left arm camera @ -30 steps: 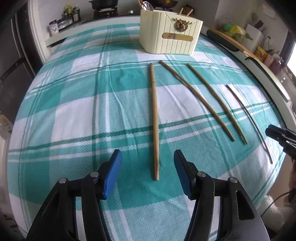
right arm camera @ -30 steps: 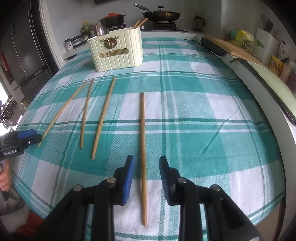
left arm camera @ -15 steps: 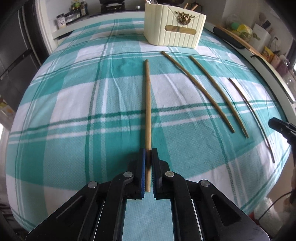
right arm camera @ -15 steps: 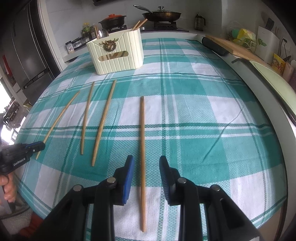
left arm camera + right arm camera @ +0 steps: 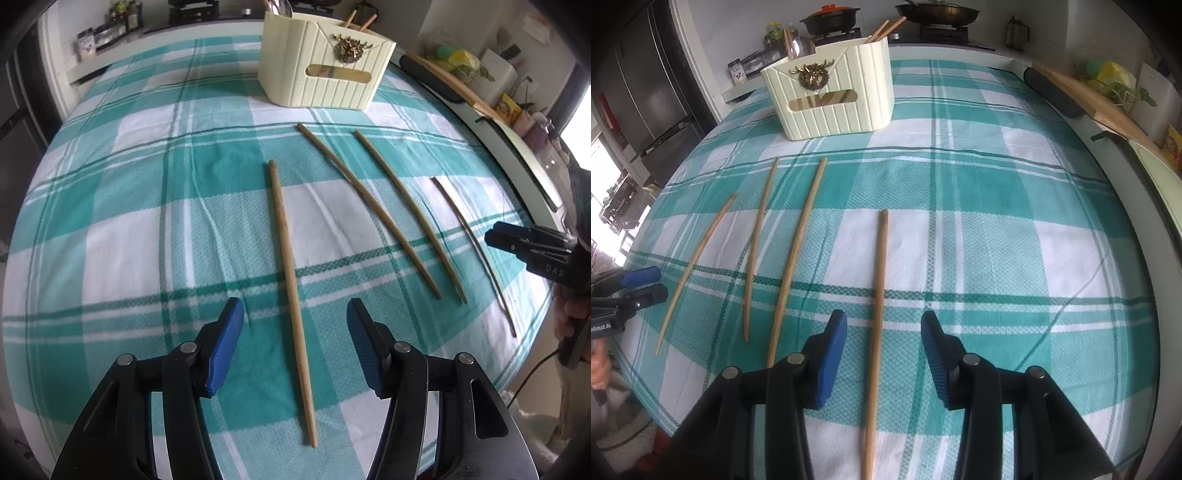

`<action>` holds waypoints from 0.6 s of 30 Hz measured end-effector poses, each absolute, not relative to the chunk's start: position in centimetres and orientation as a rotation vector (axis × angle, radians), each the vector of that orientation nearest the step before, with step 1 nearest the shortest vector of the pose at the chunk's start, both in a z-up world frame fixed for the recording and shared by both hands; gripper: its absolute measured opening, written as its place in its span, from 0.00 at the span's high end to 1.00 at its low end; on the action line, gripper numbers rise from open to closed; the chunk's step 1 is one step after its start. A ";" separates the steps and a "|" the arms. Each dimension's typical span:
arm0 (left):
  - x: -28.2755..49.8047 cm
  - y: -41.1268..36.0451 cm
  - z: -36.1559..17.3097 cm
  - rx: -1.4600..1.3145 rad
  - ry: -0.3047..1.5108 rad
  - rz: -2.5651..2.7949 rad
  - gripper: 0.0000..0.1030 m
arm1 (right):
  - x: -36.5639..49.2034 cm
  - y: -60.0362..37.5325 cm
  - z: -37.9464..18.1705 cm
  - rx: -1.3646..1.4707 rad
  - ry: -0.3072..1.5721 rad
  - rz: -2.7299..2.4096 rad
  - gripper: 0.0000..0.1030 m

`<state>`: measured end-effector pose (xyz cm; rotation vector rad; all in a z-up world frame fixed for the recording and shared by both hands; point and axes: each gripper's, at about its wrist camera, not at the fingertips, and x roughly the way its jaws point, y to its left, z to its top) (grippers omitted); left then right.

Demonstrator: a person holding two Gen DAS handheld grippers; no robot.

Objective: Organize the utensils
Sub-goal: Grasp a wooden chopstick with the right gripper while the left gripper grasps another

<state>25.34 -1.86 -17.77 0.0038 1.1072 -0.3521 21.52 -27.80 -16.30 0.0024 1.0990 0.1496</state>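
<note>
Left claw: jaws opening, standing wide, the blue pads clear of everything. Directly between them, flat on the checked cloth, lies the leftmost chopstick. Its long axis runs from 6 o'clock, near the claw, away toward 12, tilted slightly to 11 at the far end. The thin end passes under the claw. No contact shows between pad and stick.

Right claw: jaws also opening, less wide than the left, pads apart and bare. The rightmost chopstick lies between them on the cloth, long axis straight from 6 to 12. Nothing is gripped.

Each hand is therefore the nearer one to its own stick, and each stick lies in line with its claw, so a straight closing of the jaws should catch it across its width. In my judgement the left is the better placed, with more stick inside the jaws.

Further out, at about 1 o'clock from the left claw, two more chopsticks lie side by side, apart, between the two hands.

Farthest, at 12 to 1 o'clock from the left claw and 11 o'clock from the right, stands the cream holder, upright on the cloth, with spoons and chopstick ends showing above its rim. It is well apart from every loose stick. All four sticks remain to be put away.
</note>
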 end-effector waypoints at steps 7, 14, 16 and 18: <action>30.7 -2.8 -19.2 0.086 1.163 -0.339 0.44 | 25.4 -26.9 -18.0 -0.051 1.222 0.194 0.59; 33.8 -4.7 -19.8 0.167 1.177 -0.317 0.50 | 28.8 -25.4 -18.5 -0.142 1.226 0.185 0.67; 34.7 -5.3 -19.8 0.184 1.176 -0.312 0.56 | 30.0 -25.1 -18.3 -0.141 1.210 0.177 0.74; 35.3 -5.5 -19.6 0.169 1.169 -0.311 0.77 | 31.1 -25.2 -18.4 -0.129 1.198 0.160 0.94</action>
